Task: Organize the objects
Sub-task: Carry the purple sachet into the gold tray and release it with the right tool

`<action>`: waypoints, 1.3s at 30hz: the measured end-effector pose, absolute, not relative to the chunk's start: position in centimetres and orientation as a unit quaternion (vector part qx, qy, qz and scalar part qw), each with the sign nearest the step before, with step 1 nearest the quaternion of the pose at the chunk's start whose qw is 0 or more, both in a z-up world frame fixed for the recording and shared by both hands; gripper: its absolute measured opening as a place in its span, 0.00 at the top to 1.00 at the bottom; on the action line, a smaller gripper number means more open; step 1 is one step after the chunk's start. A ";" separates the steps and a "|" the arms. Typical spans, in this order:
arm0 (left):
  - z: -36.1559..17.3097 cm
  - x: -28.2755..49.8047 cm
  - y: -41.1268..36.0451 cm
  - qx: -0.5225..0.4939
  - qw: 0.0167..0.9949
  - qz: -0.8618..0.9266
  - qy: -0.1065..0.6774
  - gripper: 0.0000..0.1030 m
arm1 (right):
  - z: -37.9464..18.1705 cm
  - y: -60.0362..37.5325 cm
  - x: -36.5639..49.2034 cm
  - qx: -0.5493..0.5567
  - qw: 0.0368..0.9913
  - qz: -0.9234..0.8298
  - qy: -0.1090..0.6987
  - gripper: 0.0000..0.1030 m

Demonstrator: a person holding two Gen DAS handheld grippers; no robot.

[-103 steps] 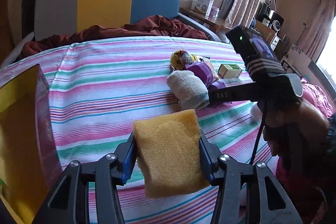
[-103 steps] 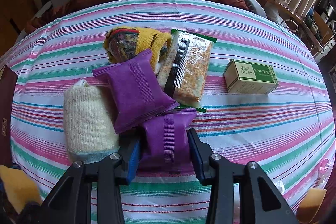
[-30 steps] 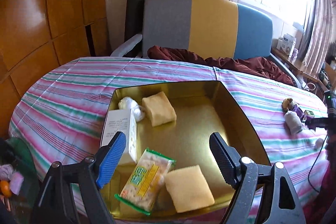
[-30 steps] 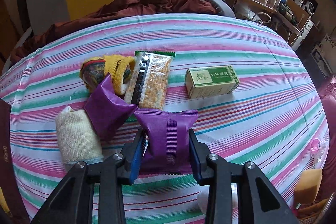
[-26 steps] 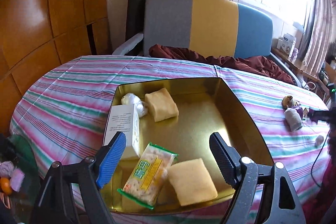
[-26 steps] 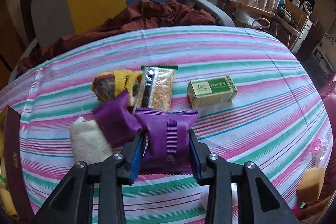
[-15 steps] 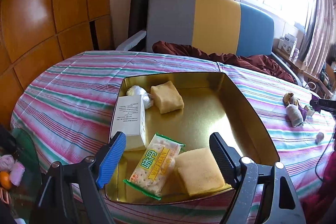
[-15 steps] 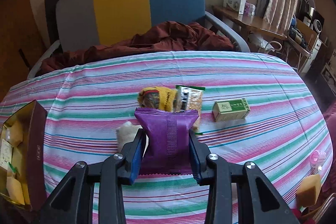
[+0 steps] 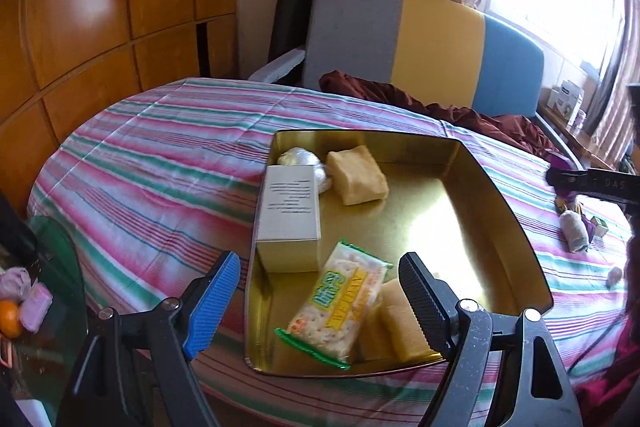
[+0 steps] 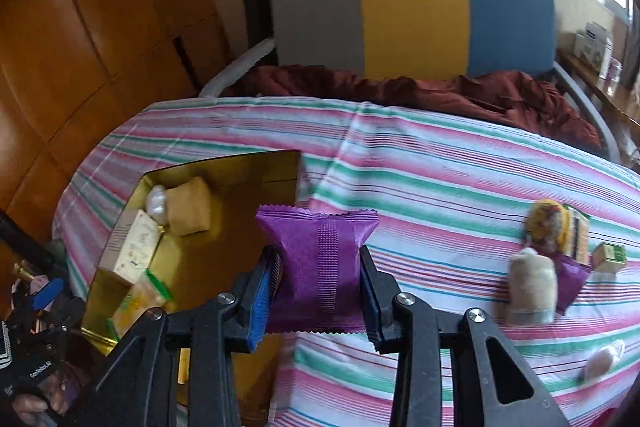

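My right gripper [image 10: 318,287] is shut on a purple snack packet [image 10: 318,259], held in the air above the striped cloth just right of the gold tin [image 10: 240,167]. My left gripper [image 9: 316,291] stands open and empty over the near end of the gold tin [image 9: 500,203]. Inside the tin lie a white box [image 9: 290,203], a cracker pack [image 9: 340,299], two yellow sponges [image 9: 358,175] [image 9: 396,323] and a silver ball [image 9: 298,159]. At the right of the cloth remain a cream sock roll [image 10: 532,287], another purple packet [image 10: 570,281], a yellow sock ball [image 10: 548,221] and a green box [image 10: 610,255].
A sofa [image 10: 412,11] in grey, yellow and blue with a maroon blanket [image 10: 440,91] stands behind the table. Wooden panels [image 9: 100,7] fill the left wall. A glass side table [image 9: 48,287] with small items sits low at the left. A small pale ball [image 10: 602,359] lies near the cloth's right edge.
My right gripper has swung left and up with the purple packet, away from the pile and up to the tin. My left gripper has drifted slightly back from the tin, still open.
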State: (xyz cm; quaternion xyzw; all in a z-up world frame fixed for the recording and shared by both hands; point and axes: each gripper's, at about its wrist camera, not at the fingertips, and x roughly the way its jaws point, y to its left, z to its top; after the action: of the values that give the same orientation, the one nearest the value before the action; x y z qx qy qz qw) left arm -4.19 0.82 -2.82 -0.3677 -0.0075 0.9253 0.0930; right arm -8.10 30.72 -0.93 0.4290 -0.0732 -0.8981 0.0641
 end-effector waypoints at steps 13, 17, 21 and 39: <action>-3.4 -4.8 -1.9 -0.375 0.073 0.924 -0.032 0.19 | -5.3 18.7 -12.1 0.492 0.157 -0.855 -0.056 0.63; -3.7 -5.1 -2.3 -0.378 0.066 0.923 -0.036 0.19 | -6.3 16.5 -13.3 0.499 0.163 -0.849 -0.055 0.63; -4.1 -5.2 -2.6 -0.380 0.060 0.922 -0.036 0.19 | -7.3 15.2 -14.5 0.503 0.156 -0.848 -0.058 0.62; -4.9 -5.5 -2.3 -0.400 0.069 0.913 -0.048 0.13 | -7.0 19.9 -11.3 0.495 0.149 -0.845 -0.138 0.52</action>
State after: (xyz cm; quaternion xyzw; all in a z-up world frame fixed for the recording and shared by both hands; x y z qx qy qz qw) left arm -5.48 -2.31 -4.94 -0.4001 -0.0480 0.9126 0.0694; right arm -11.31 19.91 -6.97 0.4947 -0.1378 -0.8451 0.1486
